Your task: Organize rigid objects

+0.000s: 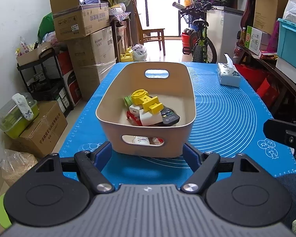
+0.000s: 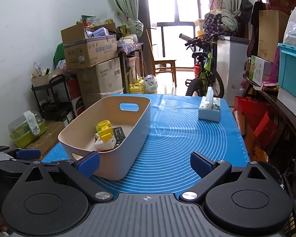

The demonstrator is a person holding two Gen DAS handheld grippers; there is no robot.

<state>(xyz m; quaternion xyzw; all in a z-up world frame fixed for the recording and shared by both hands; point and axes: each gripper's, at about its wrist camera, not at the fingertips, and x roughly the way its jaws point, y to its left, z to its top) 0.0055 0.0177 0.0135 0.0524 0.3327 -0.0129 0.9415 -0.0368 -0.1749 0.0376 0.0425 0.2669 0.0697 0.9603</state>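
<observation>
The small things sit piled in the basket (image 1: pixel 146 126); the blue mat (image 1: pixel 227 118) holds only a tissue box (image 1: pixel 228 75); left gripper (image 1: pixel 147 155) and right gripper (image 2: pixel 144 165) gape wide, empty; sorting looks finished.

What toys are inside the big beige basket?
Inside the basket a yellow plastic part lies on top of a white block, a black remote, a red piece and something green. The pile hides whatever is underneath.
</observation>
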